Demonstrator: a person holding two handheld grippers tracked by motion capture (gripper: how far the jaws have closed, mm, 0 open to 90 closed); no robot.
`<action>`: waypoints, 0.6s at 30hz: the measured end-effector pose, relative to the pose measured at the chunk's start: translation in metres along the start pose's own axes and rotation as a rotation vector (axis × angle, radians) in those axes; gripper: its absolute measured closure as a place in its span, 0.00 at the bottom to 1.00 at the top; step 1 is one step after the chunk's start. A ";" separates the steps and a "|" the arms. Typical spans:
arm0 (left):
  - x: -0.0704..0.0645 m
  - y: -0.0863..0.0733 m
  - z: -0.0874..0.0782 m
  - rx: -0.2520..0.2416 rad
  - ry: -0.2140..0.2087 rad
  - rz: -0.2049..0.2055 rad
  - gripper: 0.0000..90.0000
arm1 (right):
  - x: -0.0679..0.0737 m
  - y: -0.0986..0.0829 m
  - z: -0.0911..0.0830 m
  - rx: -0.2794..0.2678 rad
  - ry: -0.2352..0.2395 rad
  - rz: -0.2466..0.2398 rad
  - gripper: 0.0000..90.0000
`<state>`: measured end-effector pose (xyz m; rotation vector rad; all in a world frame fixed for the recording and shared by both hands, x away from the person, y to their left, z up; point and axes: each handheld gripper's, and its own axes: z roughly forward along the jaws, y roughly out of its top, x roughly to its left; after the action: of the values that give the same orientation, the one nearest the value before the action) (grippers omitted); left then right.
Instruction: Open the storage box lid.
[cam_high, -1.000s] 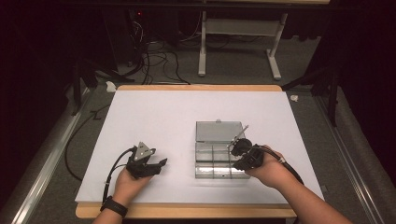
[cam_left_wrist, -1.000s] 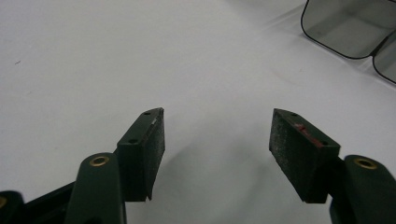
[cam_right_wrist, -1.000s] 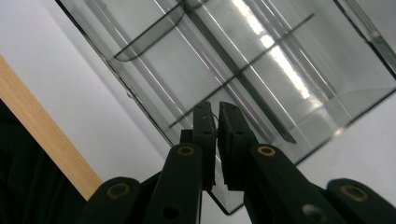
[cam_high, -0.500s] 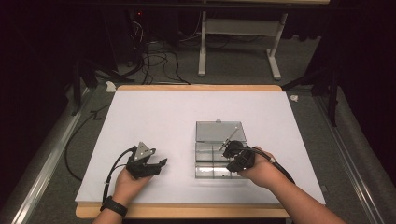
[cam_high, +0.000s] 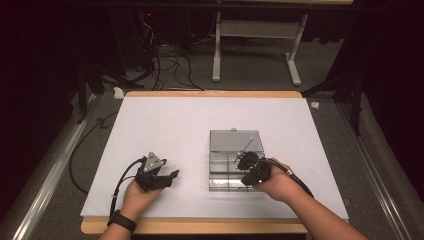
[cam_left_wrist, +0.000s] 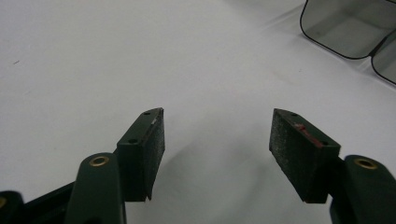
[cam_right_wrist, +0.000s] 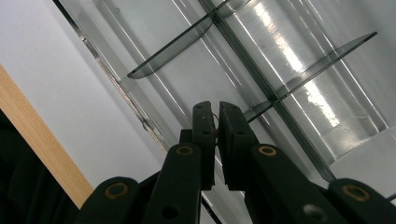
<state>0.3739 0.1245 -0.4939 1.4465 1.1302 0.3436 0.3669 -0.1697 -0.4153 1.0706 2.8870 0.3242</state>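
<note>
Right claw (cam_right_wrist: 215, 122) pinches a thin wire part over the clear organizer box (cam_high: 235, 165), not yet dropped; left claw (cam_left_wrist: 217, 140) spread, idle.

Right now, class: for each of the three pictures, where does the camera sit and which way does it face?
High view: above the person's side, looking forward and down at the white table; both hands and forearms show.
Left gripper view: rides the left gripper, jaws apart, facing bare tabletop.
Right gripper view: rides the right gripper, jaws nearly together, looking into the clear compartment box.
Shared: all three show the box.
</note>
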 end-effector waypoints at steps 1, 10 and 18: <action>0.000 0.000 0.000 0.000 0.000 -0.001 0.40 | 0.000 0.000 0.000 0.000 0.000 0.000 0.96; 0.000 0.000 0.000 0.001 -0.001 -0.001 0.40 | -0.001 0.000 0.000 -0.008 0.001 0.003 0.95; 0.000 0.000 0.000 0.001 -0.001 -0.001 0.40 | -0.001 -0.001 -0.001 -0.011 -0.001 0.001 0.94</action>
<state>0.3740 0.1246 -0.4939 1.4462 1.1308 0.3418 0.3668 -0.1707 -0.4144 1.0704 2.8803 0.3383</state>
